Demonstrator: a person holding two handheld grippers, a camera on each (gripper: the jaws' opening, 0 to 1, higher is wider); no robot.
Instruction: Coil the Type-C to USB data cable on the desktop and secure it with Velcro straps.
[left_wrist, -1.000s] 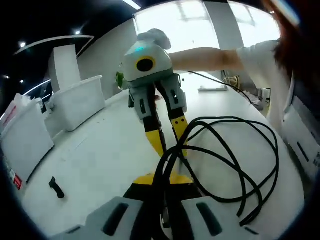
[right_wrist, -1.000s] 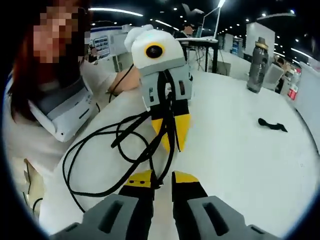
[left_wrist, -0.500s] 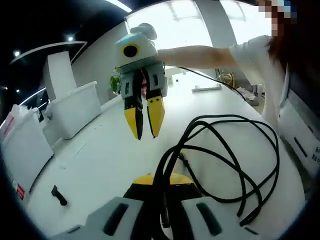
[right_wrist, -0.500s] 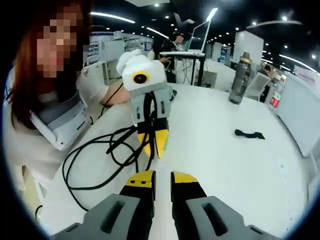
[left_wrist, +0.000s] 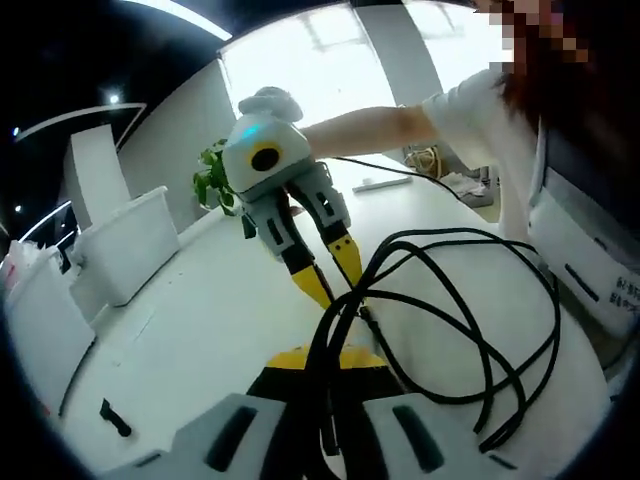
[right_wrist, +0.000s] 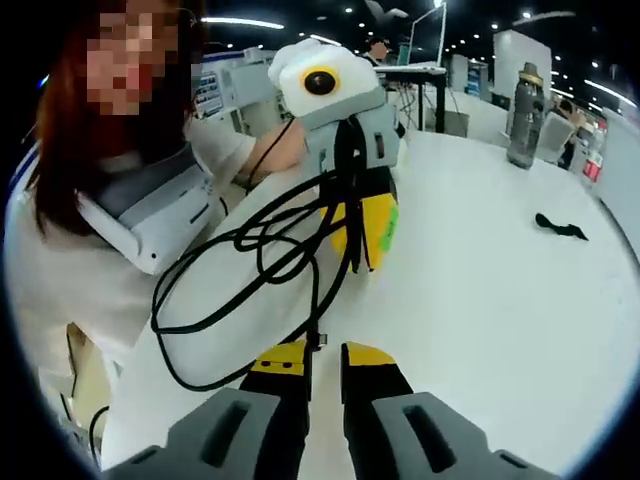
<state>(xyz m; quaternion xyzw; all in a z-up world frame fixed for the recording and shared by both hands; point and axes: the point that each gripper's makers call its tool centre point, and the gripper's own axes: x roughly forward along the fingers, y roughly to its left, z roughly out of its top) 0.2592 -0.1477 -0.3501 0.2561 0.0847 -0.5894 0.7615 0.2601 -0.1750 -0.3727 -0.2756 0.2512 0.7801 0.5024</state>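
Now the right gripper (left_wrist: 335, 280), slightly parted and empty, is brought back down to the cable (left_wrist: 470, 330), which is held clamped in loose loops above the surface (left_wrist: 200, 330) by the left gripper (right_wrist: 362, 235); coiling is judged unfinished, and the strap (right_wrist: 560, 227) lies well apart.

Bright window light washes out the top of the left gripper view, ceiling lights dot the dim hall in the right gripper view, the white table (right_wrist: 480, 290) glares softly, and fisheye edges bend.
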